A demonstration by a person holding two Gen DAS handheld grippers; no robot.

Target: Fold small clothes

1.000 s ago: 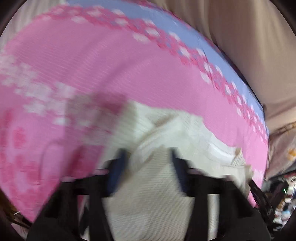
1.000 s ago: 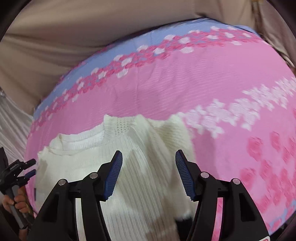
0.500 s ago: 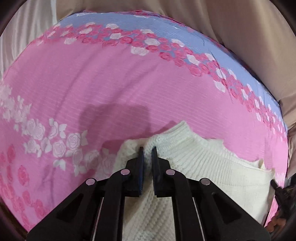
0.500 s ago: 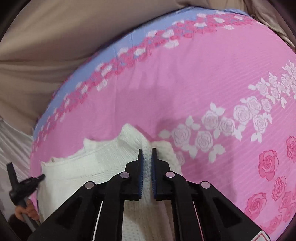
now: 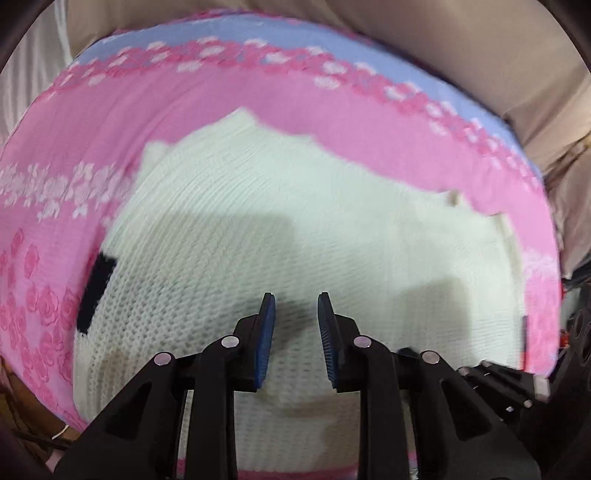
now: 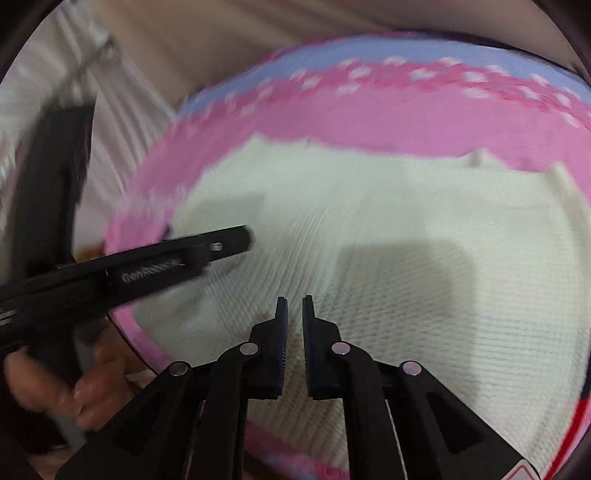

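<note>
A cream knitted sweater (image 5: 295,221) lies spread flat on the pink rose-patterned bedspread (image 5: 110,122). It has a black patch (image 5: 94,291) at its left edge. It also shows in the right wrist view (image 6: 388,229). My left gripper (image 5: 295,328) hovers over the sweater's near part, jaws partly open and empty. My right gripper (image 6: 293,328) is over the near edge of the sweater, jaws narrowly apart with nothing between them. The left gripper also shows from the side in the right wrist view (image 6: 236,240), held by a hand (image 6: 55,387).
The bedspread has a blue band (image 5: 258,33) along its far edge. Beige fabric (image 5: 480,55) lies beyond the bed. White pleated fabric (image 6: 48,92) is at the left. Dark clutter (image 5: 580,321) sits past the bed's right edge.
Both grippers were shut on the sweater's collar edge half a second ago. Now both have let go and pulled back toward the near edge. The sweater lies flat and spread out.
</note>
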